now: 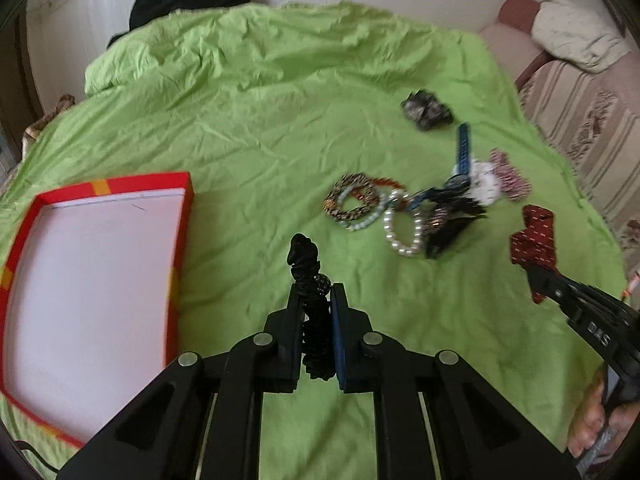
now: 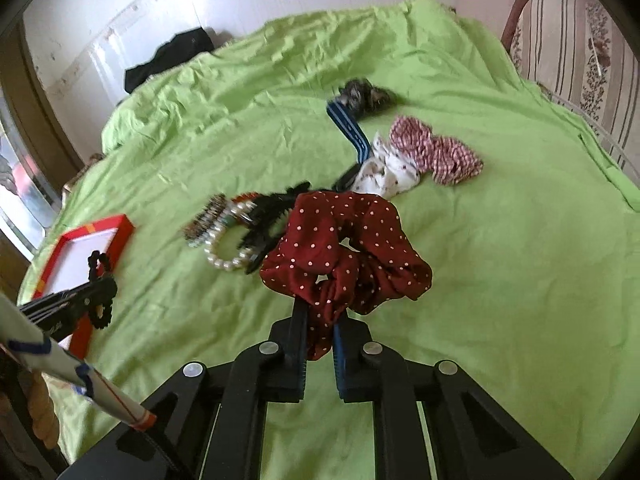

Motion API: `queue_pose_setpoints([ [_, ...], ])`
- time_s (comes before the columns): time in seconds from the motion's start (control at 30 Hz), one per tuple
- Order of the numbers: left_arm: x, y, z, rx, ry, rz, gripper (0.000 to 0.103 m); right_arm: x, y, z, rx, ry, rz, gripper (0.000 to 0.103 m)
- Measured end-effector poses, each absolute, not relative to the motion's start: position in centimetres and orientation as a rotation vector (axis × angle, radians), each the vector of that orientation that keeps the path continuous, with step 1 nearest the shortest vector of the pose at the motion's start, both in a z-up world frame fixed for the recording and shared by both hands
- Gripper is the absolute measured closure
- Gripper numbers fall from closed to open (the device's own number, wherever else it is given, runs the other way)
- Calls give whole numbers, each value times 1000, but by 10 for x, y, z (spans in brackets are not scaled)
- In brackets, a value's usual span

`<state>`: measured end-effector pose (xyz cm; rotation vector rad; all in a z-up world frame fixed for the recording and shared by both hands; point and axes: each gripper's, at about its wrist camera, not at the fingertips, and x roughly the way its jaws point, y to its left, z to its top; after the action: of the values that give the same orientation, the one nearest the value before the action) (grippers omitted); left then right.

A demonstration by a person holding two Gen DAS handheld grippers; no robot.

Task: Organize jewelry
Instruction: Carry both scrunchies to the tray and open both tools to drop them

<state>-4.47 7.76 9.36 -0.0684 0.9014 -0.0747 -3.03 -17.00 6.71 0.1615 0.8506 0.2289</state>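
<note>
My left gripper [image 1: 316,292] is shut on a black scrunchie [image 1: 306,256] and holds it above the green bed cover, just right of the red box lid [image 1: 182,216] with a white inside. My right gripper [image 2: 320,318] is shut on a dark red polka-dot scrunchie [image 2: 352,240], lifted off the bed; it also shows in the left wrist view [image 1: 534,236]. A pile of bracelets lies in the middle: a pearl bracelet [image 1: 402,230], a leopard-pattern one [image 1: 352,196]. A black hair claw [image 2: 272,216] lies beside them.
Further back lie a blue clip [image 2: 352,132], a white scrunchie [image 2: 388,174], a red-checked scrunchie [image 2: 436,150] and a dark patterned scrunchie [image 2: 364,94]. Black clothing [image 1: 192,0] lies at the bed's far edge. A striped sofa [image 1: 592,120] stands to the right.
</note>
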Motion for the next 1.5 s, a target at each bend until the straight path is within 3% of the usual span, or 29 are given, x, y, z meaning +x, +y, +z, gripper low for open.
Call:
queue_pose_setpoints([
  [0.47, -128, 165, 149, -70, 763, 143, 91, -83, -116, 112, 116, 817, 394, 92],
  [0.77, -159, 263, 127, -127, 787, 343, 91, -96, -17, 114, 61, 918, 627, 92],
  [1.03, -142, 330, 87, -130, 898, 414, 91, -87, 84, 96, 15, 1028, 788, 92],
  [1.5, -143, 363, 69, -210, 921, 407, 89, -84, 151, 49, -86, 1144, 805, 87],
])
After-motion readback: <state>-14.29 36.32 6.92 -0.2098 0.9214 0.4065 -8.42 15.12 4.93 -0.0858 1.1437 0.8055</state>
